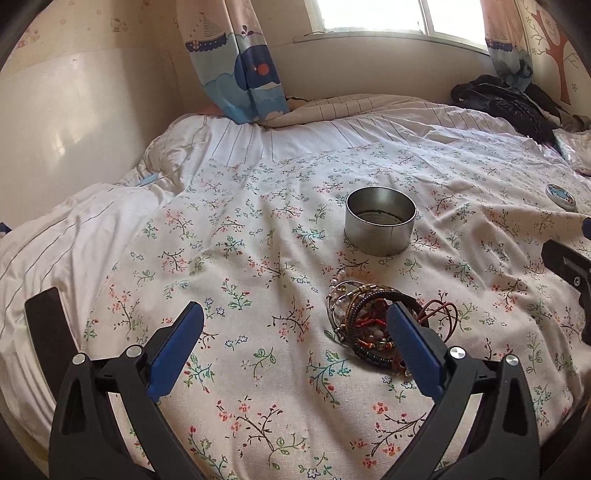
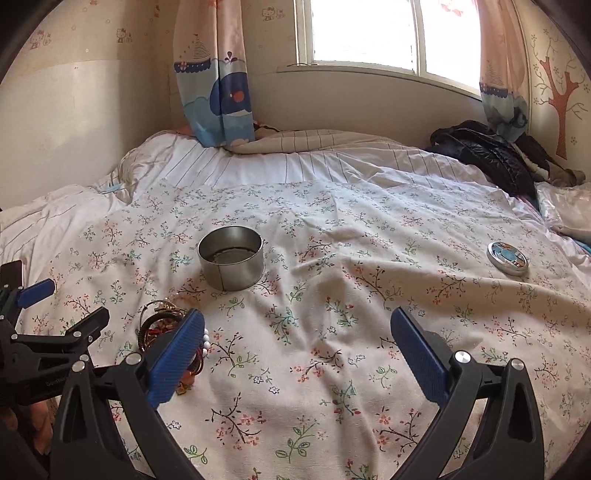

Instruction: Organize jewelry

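— Bracelets point(image 1: 373, 325), where are they lying against the jaws?

— In a tangled heap on the floral bedspread point(image 1: 258, 258), just by the right finger of the left gripper point(image 1: 295, 328); that blue pad overlaps the heap's near right edge in the left wrist view. Its jaws stand wide apart with nothing between them.

— And the other one?

— The right gripper point(image 2: 297, 345) is also spread wide and empty, over bare cloth. Its left finger covers part of the same heap, which sits to the near left in its view, with the left gripper showing at the far left edge.

— What lies beyond?

— A round metal tin point(image 1: 380, 225), lidless, stands upright just beyond the heap, apart from it. Its lid point(image 2: 507, 258), with a blue picture on top, lies well to the right. Farther off, a striped duvet point(image 1: 295, 133), a dark jacket point(image 2: 487, 151) at the far right, and whale-print curtains point(image 1: 240, 62) below the window point(image 2: 369, 33)
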The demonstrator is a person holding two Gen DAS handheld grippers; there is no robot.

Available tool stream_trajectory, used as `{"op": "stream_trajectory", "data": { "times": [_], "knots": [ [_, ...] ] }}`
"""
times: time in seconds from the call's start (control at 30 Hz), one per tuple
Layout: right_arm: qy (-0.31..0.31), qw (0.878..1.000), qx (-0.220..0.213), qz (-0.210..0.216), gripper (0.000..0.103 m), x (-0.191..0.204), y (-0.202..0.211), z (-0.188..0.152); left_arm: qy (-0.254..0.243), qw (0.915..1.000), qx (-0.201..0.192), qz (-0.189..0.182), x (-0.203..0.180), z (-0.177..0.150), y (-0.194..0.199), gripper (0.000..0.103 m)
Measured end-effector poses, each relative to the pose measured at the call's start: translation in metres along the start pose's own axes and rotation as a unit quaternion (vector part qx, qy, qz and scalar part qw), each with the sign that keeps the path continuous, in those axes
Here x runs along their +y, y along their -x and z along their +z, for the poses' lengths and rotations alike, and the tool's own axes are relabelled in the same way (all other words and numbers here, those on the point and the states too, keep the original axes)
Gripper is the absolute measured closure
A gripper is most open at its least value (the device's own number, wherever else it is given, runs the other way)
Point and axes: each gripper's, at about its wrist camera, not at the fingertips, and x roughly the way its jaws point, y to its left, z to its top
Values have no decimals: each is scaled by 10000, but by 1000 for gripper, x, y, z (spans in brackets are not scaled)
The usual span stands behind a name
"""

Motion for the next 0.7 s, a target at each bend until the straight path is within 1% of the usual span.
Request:
{"op": "stream_trajectory", "data": {
  "times": [0.17,0.27,0.43,0.7],
  "knots": [
    [192,9998,48,5,6,7,-12,1,-6,10000,43,-48,-2,2,-13,8],
    [217,9997,112,13,6,8,-19,2,-43,9997,194,-119,-4,4,-24,8],
    [213,9997,84,120,6,9,-18,1,-2,9997,125,-232,-3,1,-22,8],
    [293,9993,143,157,6,12,-21,0,-115,9995,145,-247,-9,0,-23,8]
  ]
}}
